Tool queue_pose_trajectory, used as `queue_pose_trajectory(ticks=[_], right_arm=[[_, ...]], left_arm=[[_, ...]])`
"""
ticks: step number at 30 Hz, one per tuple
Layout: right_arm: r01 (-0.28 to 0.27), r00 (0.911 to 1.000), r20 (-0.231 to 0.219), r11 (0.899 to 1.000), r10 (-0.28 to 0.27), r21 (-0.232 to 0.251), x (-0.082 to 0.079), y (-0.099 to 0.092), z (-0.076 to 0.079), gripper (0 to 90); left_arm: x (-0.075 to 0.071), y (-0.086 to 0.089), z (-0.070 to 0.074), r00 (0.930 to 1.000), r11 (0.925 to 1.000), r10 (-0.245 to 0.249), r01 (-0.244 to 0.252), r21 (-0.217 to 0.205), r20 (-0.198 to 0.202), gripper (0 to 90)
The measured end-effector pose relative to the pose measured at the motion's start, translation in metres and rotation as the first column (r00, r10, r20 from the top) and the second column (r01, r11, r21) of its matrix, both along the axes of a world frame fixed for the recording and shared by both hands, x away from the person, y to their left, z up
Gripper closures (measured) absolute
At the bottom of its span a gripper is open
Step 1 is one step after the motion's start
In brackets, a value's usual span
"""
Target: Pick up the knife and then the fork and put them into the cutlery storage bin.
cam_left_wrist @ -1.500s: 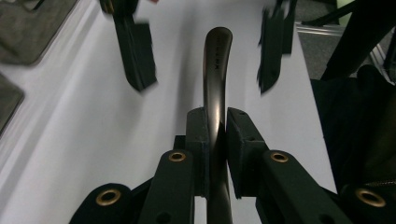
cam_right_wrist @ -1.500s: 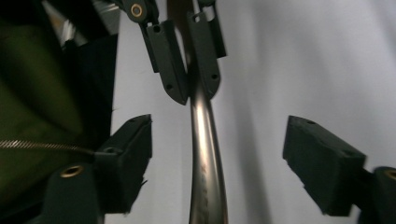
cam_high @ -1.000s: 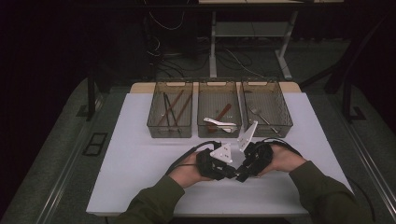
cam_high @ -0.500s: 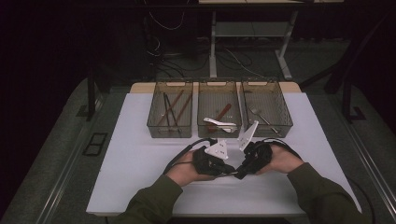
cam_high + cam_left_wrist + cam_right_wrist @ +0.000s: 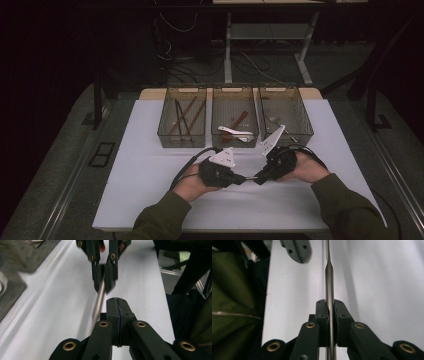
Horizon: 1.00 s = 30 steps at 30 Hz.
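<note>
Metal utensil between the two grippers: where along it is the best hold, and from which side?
On the slim straight handle of the metal utensil, end-on along its length, as the right gripper holds it: the shaft is thin, so shut jaws pinch it across. The left gripper sits at the other end.

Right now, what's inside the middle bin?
The middle bin holds a white spoon-like utensil and a reddish-brown stick leaning over it. The bin's near wall blurs the bottom, so anything small and flat there can't be made out.
</note>
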State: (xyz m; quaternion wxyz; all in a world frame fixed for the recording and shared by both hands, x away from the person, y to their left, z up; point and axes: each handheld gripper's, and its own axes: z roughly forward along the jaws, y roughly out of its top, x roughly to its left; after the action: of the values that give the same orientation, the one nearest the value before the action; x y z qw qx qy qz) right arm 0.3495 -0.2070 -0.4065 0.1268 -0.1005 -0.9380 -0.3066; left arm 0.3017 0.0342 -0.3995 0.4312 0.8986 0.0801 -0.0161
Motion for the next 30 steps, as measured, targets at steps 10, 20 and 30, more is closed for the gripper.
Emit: queue_pose_trajectory(ticks=[10,20,30], right_arm=[[0.095,0.9925,0.076,0.995,-0.095,0.014,0.003,-0.014,0.001,83.3],[0.163,0.9785,0.117,0.984,-0.17,0.066,0.007,-0.026,0.004,83.2],[0.248,0.9514,0.159,0.962,-0.264,0.115,0.009,-0.045,0.017,83.3]], left_arm=[[-0.007,0.04,-0.014,0.9856,0.9859,0.166,-0.167,-0.012,-0.029,75.2],[-0.019,0.093,-0.02,0.9353,0.9335,0.354,-0.354,-0.059,-0.009,54.3],[-0.029,0.122,-0.029,0.8867,0.8857,0.462,-0.462,-0.049,0.0,34.8]])
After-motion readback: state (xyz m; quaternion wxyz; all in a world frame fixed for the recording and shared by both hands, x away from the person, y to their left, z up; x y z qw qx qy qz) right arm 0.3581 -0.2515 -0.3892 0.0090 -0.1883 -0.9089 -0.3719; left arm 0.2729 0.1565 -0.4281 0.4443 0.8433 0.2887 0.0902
